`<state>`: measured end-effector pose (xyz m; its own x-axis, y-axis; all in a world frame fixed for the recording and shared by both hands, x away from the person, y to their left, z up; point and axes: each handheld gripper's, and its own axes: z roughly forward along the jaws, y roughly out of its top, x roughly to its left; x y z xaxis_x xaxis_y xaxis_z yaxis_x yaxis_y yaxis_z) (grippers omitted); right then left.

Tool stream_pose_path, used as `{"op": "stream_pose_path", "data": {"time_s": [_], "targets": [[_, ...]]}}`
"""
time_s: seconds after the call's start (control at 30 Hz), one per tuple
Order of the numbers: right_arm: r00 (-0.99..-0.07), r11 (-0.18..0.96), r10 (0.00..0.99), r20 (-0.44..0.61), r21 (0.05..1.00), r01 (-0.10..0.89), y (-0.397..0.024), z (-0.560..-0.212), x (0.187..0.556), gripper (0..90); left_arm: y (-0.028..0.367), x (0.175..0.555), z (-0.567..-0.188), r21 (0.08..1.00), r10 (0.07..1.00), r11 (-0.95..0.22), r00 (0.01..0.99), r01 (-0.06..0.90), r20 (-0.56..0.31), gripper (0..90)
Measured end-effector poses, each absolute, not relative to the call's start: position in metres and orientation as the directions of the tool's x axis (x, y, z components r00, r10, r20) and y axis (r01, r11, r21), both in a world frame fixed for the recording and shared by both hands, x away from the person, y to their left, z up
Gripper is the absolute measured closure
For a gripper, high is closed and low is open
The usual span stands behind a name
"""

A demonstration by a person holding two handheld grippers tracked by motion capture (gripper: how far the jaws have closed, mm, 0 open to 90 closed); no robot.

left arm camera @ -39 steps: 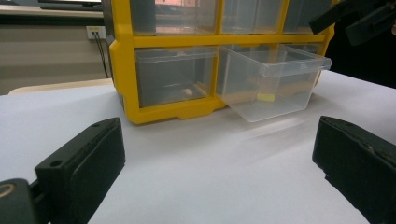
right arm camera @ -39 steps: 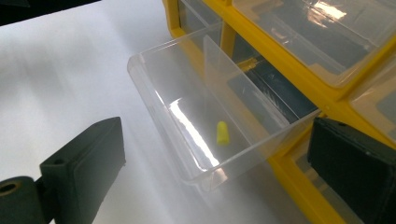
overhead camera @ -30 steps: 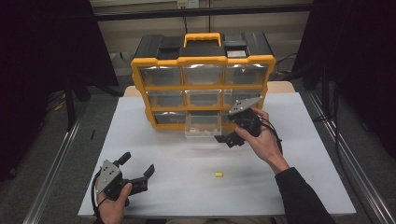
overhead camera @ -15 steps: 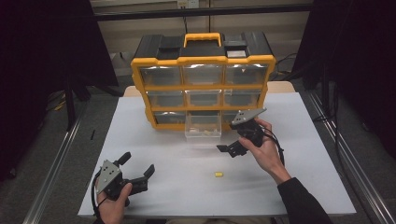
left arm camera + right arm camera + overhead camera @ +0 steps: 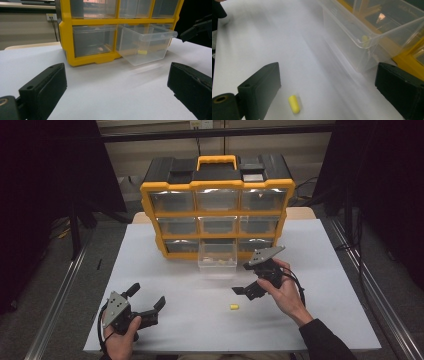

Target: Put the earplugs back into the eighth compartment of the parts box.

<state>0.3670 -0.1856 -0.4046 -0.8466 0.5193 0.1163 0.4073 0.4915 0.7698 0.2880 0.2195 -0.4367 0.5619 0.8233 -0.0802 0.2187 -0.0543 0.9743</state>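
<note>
White tabletop (image 5: 175, 270), yellow organizer (image 5: 217, 205) at back. Our right gripper (image 5: 250, 289) hangs jaws wide, empty, above the yellow capsule (image 5: 294, 104), which lies near the left jaw, long axis roughly along the jaws. Clear drawer (image 5: 372, 32) beyond. Left gripper (image 5: 147, 307) open, empty, well apart.

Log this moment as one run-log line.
right gripper: open, above small yellow capsule | left gripper: open, idle | clear plastic drawer: pulled out

Clear glossy plastic drawer (image 5: 372, 32); matt white table (image 5: 200, 320); smooth yellow piece (image 5: 294, 104).
</note>
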Motion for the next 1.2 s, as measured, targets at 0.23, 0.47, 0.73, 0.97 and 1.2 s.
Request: {"op": "stream_pose_path", "data": {"time_s": [0.23, 0.47, 0.73, 0.97, 1.2], "targets": [[-0.866, 0.523, 0.479, 0.145, 0.745, 0.414, -0.183, -0.410, 0.362, 9.3, 0.219, 0.288, -0.436, 0.974, 0.822, -0.056, 0.564, 0.217, -0.078, 2.6], [-0.882, 0.556, 0.440, 0.170, 0.719, 0.416, -0.179, -0.416, 0.360, 6.2, 0.219, 0.288, -0.437, 0.975, 0.822, -0.049, 0.564, 0.218, -0.085, 2.6], [-0.896, 0.648, 0.413, 0.164, 0.638, 0.416, -0.166, -0.426, 0.358, 6.6, 0.219, 0.288, -0.436, 0.975, 0.822, -0.052, 0.564, 0.217, -0.082, 2.6], [-0.904, 0.688, 0.396, 0.162, 0.600, 0.409, -0.162, -0.431, 0.359, 10.8, 0.218, 0.288, -0.437, 0.974, 0.821, -0.057, 0.565, 0.221, -0.080, 2.6], [-0.917, 0.738, 0.369, 0.151, 0.553, 0.387, -0.156, -0.438, 0.362, 25.3, 0.218, 0.288, -0.437, 0.974, 0.820, -0.059, 0.567, 0.221, -0.079, 2.6]]}}
